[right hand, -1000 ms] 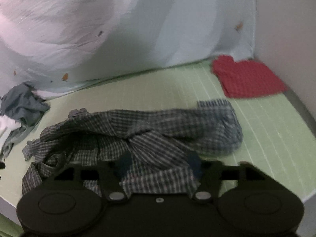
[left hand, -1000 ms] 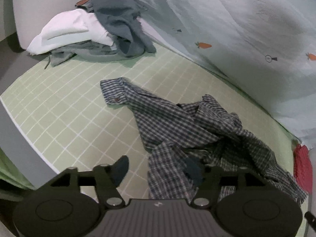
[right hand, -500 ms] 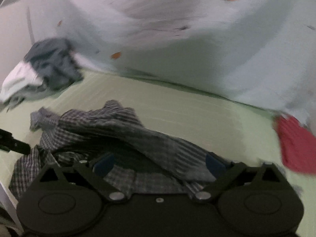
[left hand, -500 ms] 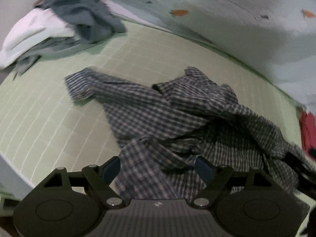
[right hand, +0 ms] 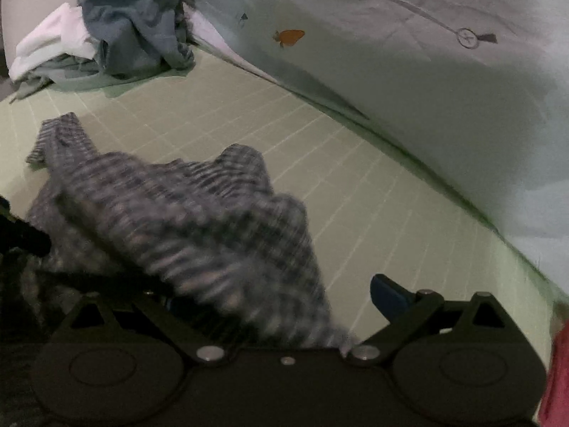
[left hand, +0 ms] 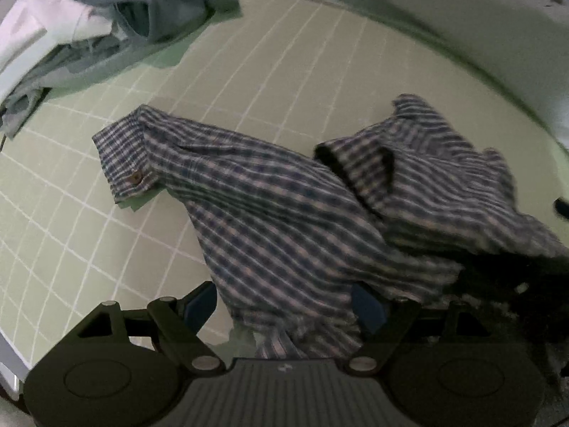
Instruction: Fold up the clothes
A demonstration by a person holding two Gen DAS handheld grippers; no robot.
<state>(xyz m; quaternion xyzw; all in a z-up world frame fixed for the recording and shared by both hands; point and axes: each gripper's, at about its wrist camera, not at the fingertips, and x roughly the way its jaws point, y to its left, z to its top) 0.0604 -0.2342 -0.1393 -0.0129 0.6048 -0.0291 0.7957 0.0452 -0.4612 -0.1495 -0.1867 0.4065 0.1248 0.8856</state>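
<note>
Lying crumpled on the green grid-patterned bed sheet, the plaid shirt spills down between the spread fingers of the left claw, which gapes wide around the cloth. The right claw also stands wide, blurred shirt fabric draped across its left finger. A clothes pile sits well apart at the far corner.

Blurred plaid shirt apparently between tool fingers.
</note>
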